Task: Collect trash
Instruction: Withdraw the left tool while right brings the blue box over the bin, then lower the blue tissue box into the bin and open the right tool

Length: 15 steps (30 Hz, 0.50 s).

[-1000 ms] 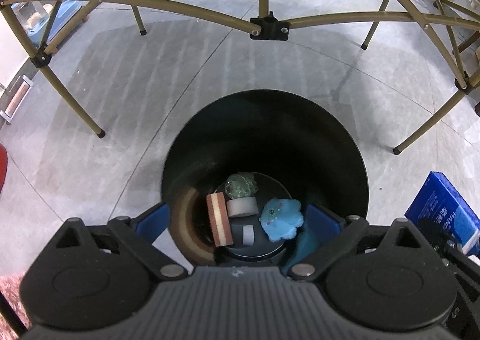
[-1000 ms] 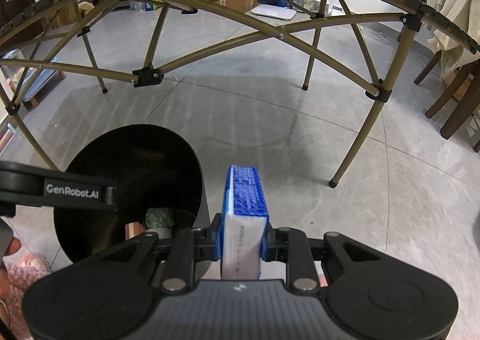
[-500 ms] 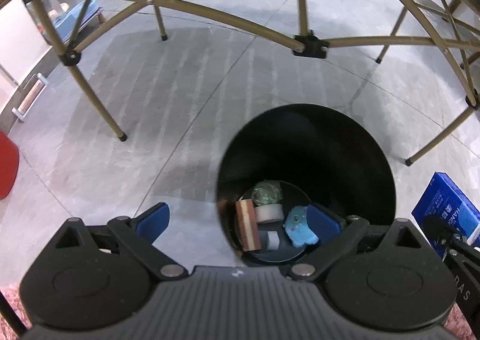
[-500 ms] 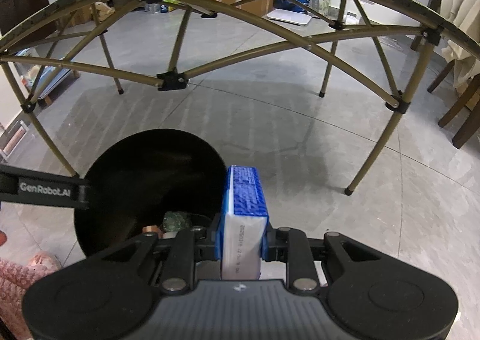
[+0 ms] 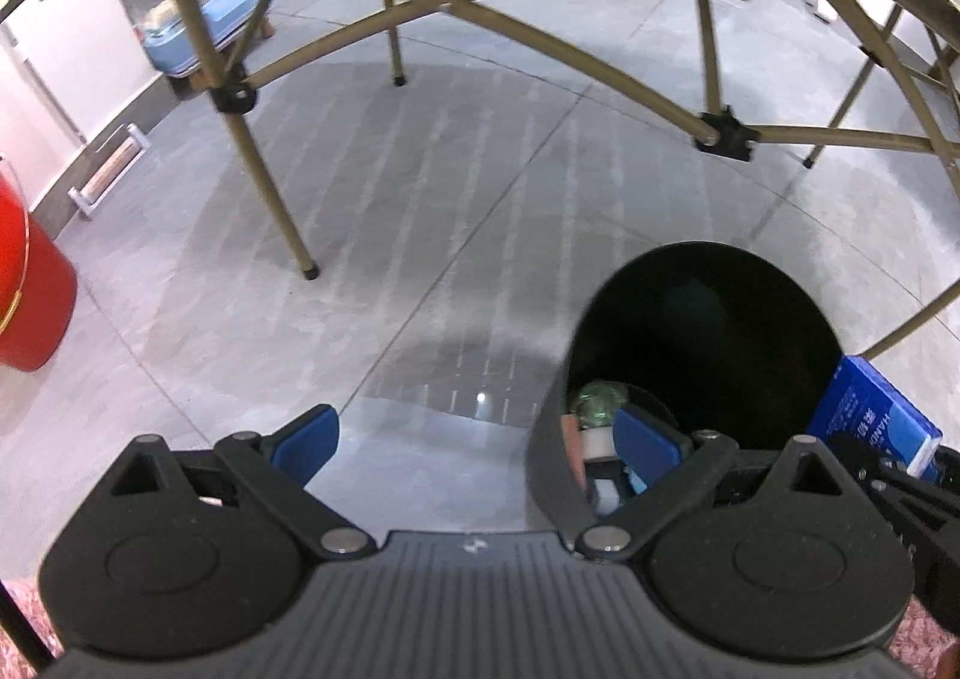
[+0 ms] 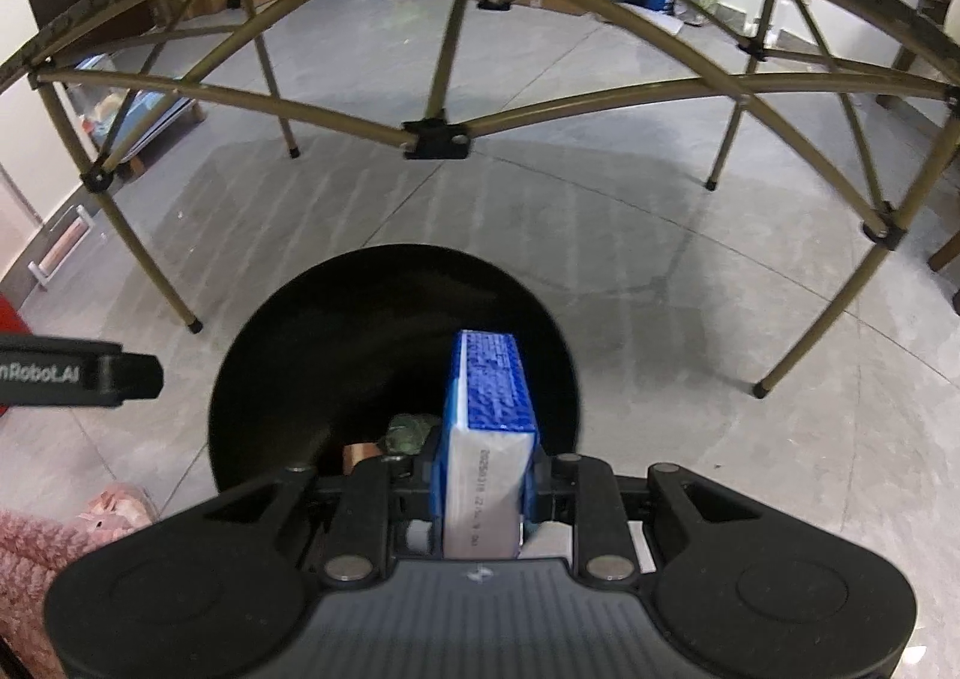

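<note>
Blue-and-white rectangular carton [image 6: 487,439] sits clenched upright in the right tool [image 6: 483,484], poised over the round black trash bin [image 6: 288,355]. Left tool [image 5: 474,439] hangs spread wide, holding nothing, beside the bin's rim above the grey floor [image 5: 420,235].

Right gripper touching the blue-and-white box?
Touching. The right wrist view shows the right gripper shut on the blue-and-white rectangular box, both blue pads pressed against its sides above the black bin.
</note>
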{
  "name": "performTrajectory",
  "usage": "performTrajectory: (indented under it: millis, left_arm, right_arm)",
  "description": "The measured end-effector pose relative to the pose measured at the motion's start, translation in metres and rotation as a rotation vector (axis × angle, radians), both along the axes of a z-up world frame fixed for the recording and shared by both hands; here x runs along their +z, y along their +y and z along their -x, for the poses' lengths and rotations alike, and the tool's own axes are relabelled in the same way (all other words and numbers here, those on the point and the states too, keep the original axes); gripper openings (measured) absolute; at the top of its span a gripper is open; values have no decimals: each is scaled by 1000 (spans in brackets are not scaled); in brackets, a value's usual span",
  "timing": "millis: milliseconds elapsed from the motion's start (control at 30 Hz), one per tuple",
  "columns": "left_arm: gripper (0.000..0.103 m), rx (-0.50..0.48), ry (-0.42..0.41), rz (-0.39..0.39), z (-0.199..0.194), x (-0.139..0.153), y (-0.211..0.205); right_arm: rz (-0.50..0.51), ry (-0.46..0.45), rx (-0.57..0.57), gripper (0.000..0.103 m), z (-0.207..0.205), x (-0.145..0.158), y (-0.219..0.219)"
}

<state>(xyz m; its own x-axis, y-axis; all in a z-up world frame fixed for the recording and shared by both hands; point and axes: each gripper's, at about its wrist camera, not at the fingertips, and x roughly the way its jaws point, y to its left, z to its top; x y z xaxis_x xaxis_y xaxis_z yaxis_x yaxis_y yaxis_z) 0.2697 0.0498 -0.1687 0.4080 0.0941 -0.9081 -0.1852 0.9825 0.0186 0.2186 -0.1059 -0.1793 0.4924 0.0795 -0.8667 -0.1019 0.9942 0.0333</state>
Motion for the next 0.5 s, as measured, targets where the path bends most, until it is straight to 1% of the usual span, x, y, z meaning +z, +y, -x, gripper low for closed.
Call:
performTrajectory:
  millis: [233,500]
  left_arm:
    - [100,71,14,-11,1,-5,33]
    - [100,107,10,-32,4,-4,47]
  right_arm:
    - [-6,28,25,22,-19,-11,25]
    - [-4,69,44,22,-34,-23,50]
